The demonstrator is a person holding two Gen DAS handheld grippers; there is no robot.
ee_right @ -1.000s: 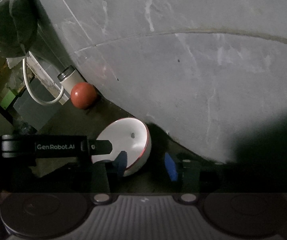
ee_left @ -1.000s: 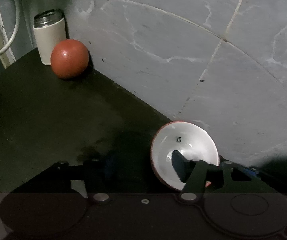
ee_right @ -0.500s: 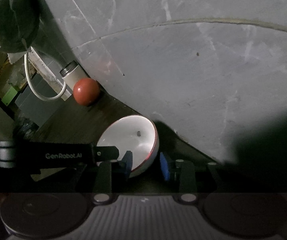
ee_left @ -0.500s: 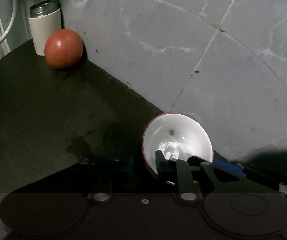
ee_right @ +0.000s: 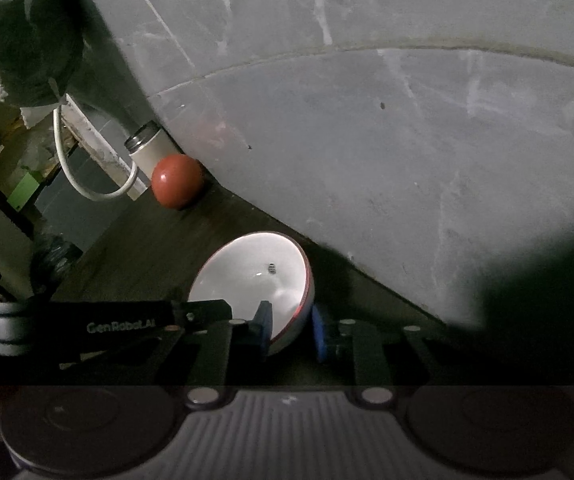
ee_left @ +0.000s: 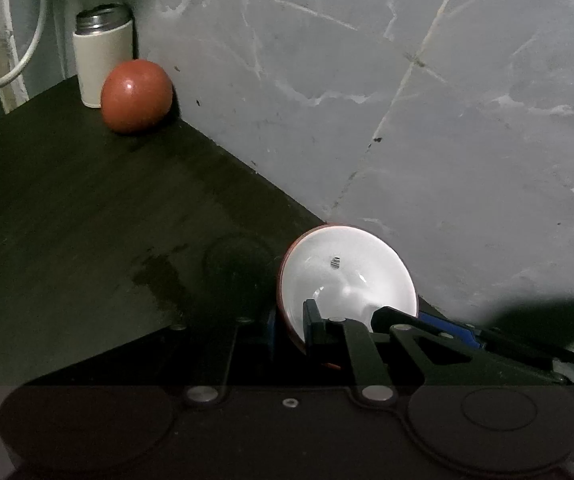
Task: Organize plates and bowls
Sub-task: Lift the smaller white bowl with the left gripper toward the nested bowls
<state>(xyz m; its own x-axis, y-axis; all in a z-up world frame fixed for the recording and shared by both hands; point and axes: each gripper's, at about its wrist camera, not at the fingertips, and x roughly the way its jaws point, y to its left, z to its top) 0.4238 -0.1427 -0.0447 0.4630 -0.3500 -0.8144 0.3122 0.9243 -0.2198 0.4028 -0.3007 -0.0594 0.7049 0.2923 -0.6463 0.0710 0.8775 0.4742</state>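
A bowl with a white inside and red outside (ee_left: 347,272) stands tilted on the dark table against the grey wall; it also shows in the right wrist view (ee_right: 251,276). My left gripper (ee_left: 289,330) is shut on its near rim, one finger inside and one outside. My right gripper (ee_right: 291,330) is shut on the rim at the bowl's other side, its blue pads on both faces of the wall. A second bowl (ee_left: 136,96) lies upside down, red, at the table's far corner, also in the right wrist view (ee_right: 177,186).
A white cylindrical flask with a metal lid (ee_left: 101,54) stands behind the red bowl in the corner. The grey tiled wall (ee_left: 407,120) runs along the table's far edge. A white cable (ee_right: 87,184) hangs at the left beyond the table (ee_left: 87,220).
My left gripper's fingers closed onto the white bowl's rim. My right gripper's pads closed onto the rim on the other side. The bowl stayed tilted by the wall.
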